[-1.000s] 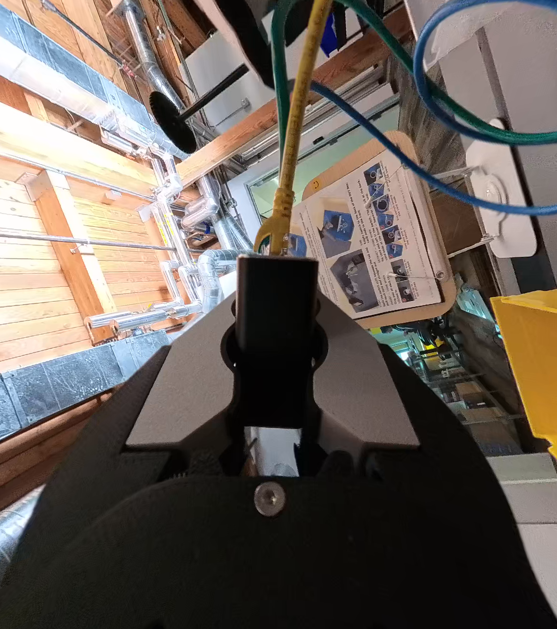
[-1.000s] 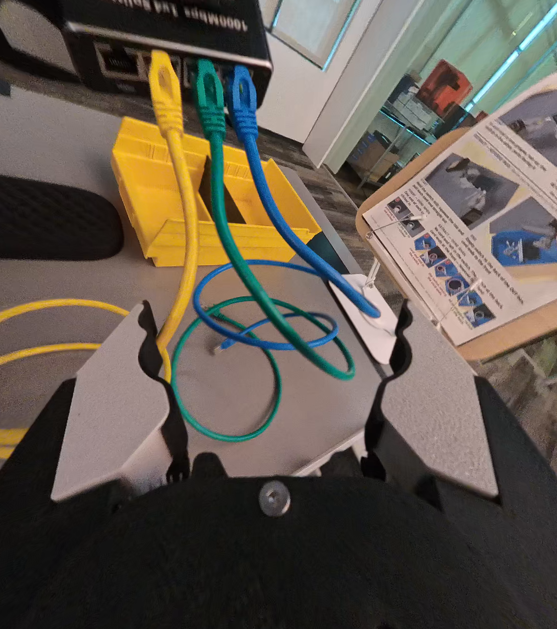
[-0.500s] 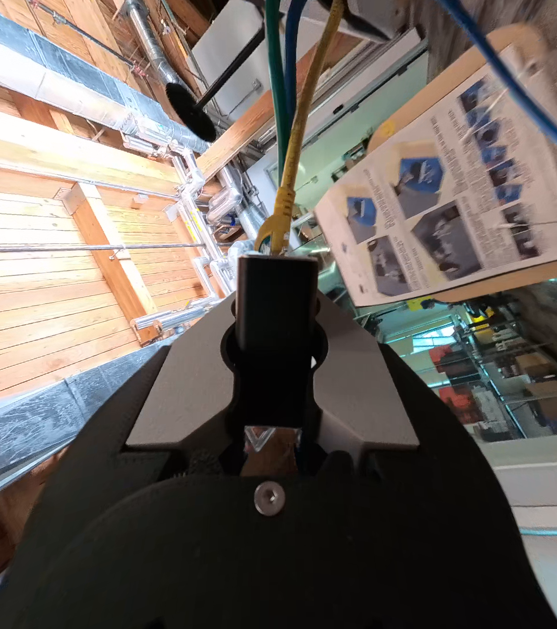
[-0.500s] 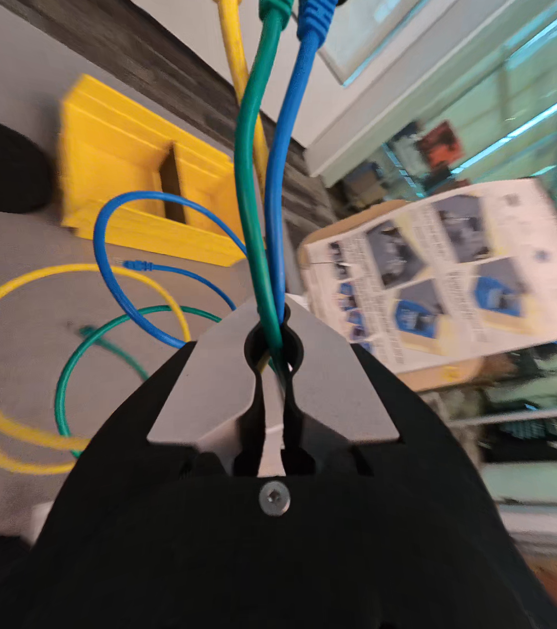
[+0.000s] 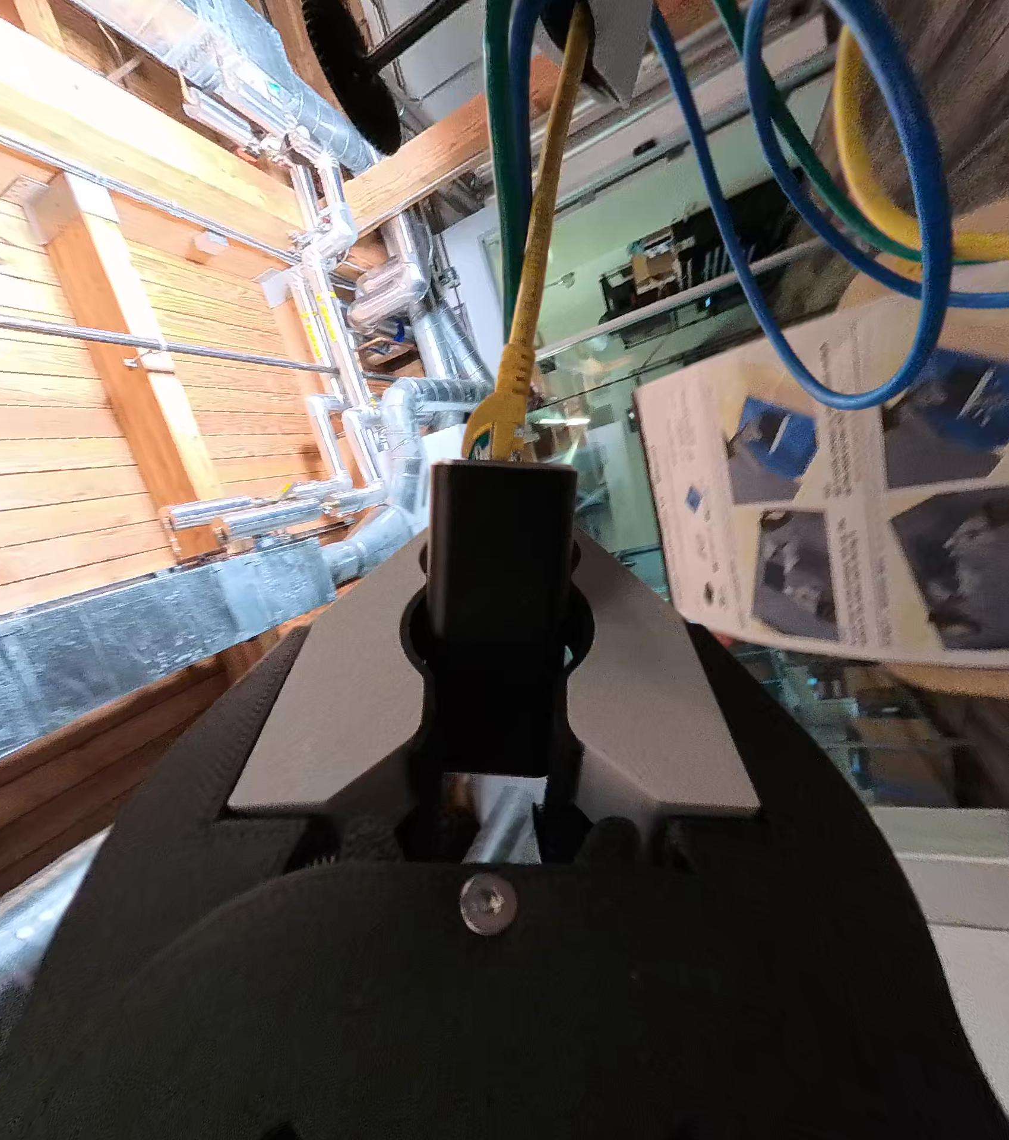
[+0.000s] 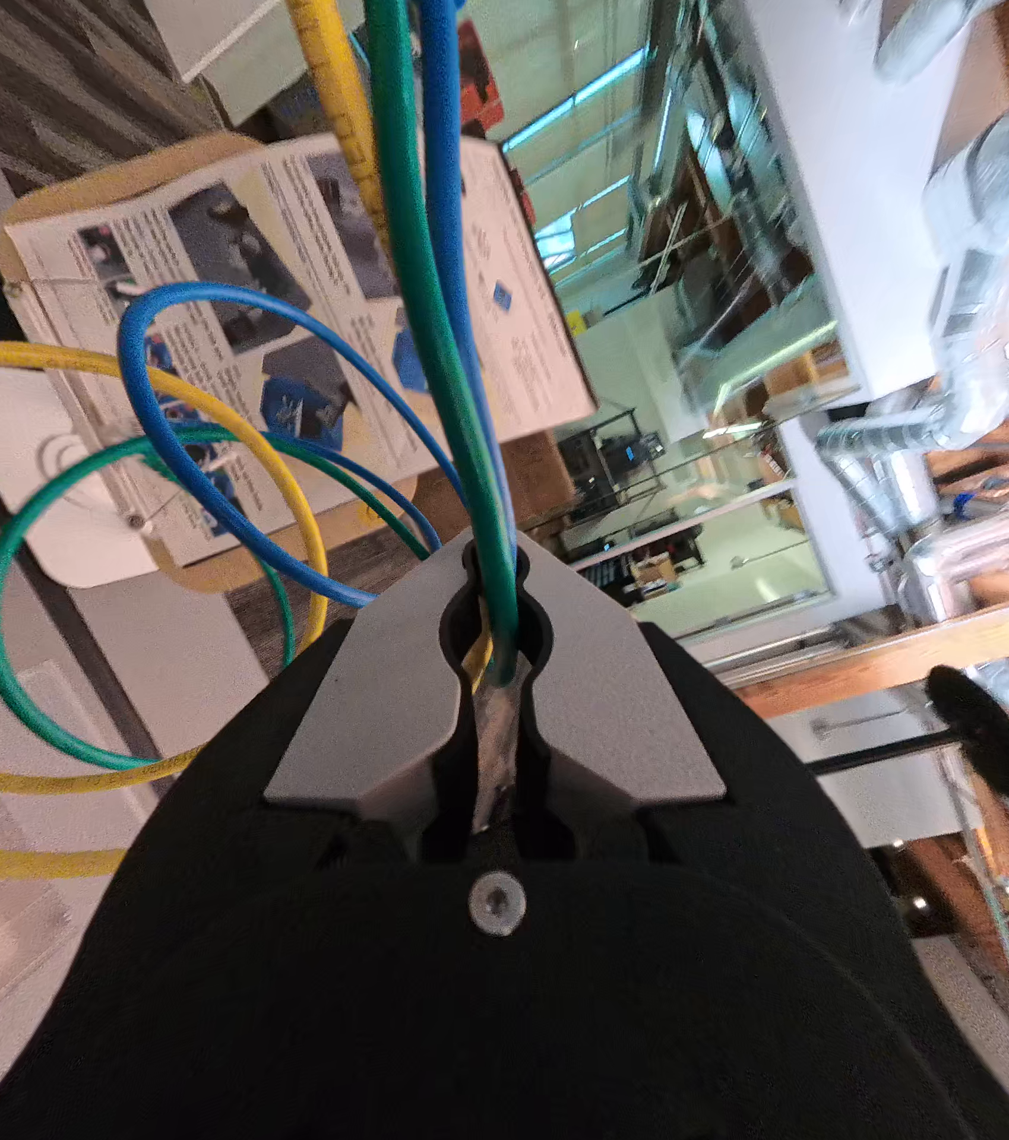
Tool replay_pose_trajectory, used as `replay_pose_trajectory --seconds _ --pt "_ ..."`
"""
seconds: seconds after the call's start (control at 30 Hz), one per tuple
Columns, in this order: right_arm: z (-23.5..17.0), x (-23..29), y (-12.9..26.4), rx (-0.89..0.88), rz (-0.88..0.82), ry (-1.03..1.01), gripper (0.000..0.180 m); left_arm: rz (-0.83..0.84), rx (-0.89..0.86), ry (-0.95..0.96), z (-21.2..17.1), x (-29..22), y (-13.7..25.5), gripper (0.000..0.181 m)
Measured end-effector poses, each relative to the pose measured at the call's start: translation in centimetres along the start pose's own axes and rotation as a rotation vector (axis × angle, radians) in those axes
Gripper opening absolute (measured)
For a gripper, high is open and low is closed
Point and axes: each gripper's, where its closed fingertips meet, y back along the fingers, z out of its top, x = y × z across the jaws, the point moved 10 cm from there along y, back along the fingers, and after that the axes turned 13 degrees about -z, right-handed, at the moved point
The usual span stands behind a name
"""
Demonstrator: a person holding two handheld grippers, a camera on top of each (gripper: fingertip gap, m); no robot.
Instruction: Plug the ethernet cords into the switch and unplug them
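Overhead timber planks, silver ducting and pipes fill the left wrist view from 8 to 11 o'clock, so that camera is tilted up toward the ceiling.

At its centre the switch [image 5: 498,592] is clenched edge-on between the jaws of the left gripper [image 5: 498,617], its long axis running straight away from the camera toward 12 o'clock. The yellow cord [image 5: 535,247] is plugged into its far face and rises from there toward 12 o'clock; the green cord [image 5: 498,154] and blue cord [image 5: 520,92] run beside it, though their plugs sit behind the switch body and cannot be made out.

In the right wrist view the right gripper [image 6: 495,611] is clamped on the bundle: green and blue strands pass through its notch, with a sliver of yellow behind them, all stretching up toward 12 o'clock. Slack loops of the three cords hang at 9 o'clock, over a printed instruction sheet [image 6: 279,321] on its brown board.

Judging by this, the cords lie along the switch's axis, between the two grippers, so a straight pull apart would load the plugs. Their latches are probably not pressed, so that pull may strain them rather than free the cords.
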Motion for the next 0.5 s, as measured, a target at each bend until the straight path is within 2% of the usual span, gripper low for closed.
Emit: replay_pose_trajectory --seconds 0.13,0.33,0.43,0.5 --pt "-5.2 1.9 0.0 0.066 0.045 -0.048 0.001 -0.078 -0.069 0.074 2.9 -2.5 -4.0 0.033" --pt "-13.4 8.2 -0.4 0.222 0.138 -0.025 0.007 -0.226 -0.114 0.043 8.0 -8.3 -9.5 0.034" --pt "-15.8 10.1 0.6 0.232 0.072 -0.070 0.021 -0.267 -0.117 0.032 9.1 -10.0 -11.4 0.034" --pt "-16.8 10.6 2.2 0.218 0.043 -0.186 0.033 -0.276 -0.132 0.020 9.7 -10.7 -12.2 0.034"
